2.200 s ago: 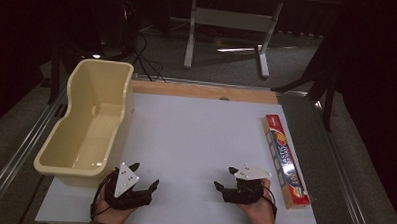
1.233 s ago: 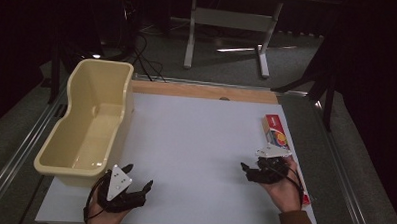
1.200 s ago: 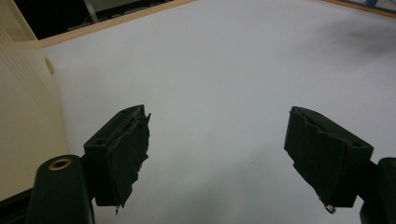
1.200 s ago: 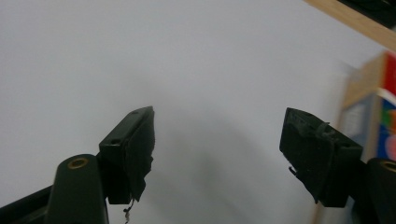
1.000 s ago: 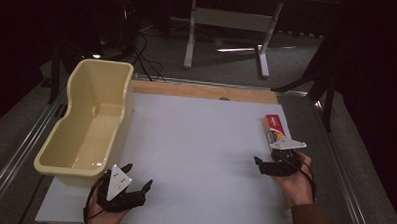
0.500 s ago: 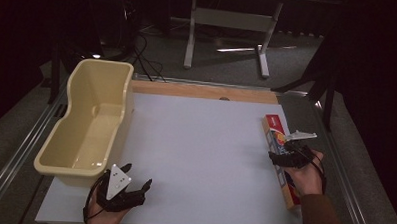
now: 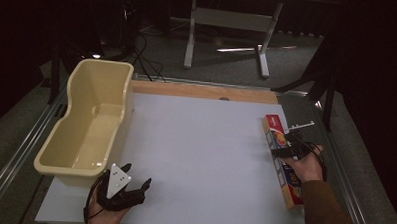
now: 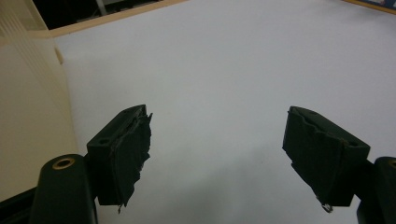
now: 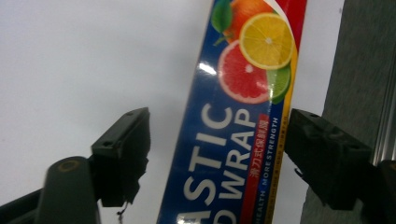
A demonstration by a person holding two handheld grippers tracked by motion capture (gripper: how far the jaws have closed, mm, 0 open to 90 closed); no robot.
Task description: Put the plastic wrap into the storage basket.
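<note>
A long blue and red plastic wrap box [image 7: 293,188] lies along the right edge of the white board [image 7: 200,152]. My right gripper [image 7: 284,144] hovers over its far half. In the right gripper view the box [image 9: 233,140] runs between the jaws of the right gripper [image 9: 223,156], with a gap on each side. Those jaws have just been closing a little and do not press on the box. My left gripper [image 7: 137,175] rests at the near left of the board. Its jaws stand wide apart over bare board in the left gripper view [image 8: 219,158].
A cream plastic tub [image 7: 126,104] stands along the left side of the board, right beside the left gripper; its wall [image 8: 28,116] shows in the left gripper view. A wooden strip [image 7: 202,91] borders the far edge. Metal rails run along both sides of the table.
My right hand has moved right and away, from the near right of the board to over the plastic wrap box. The left hand has stayed put.
</note>
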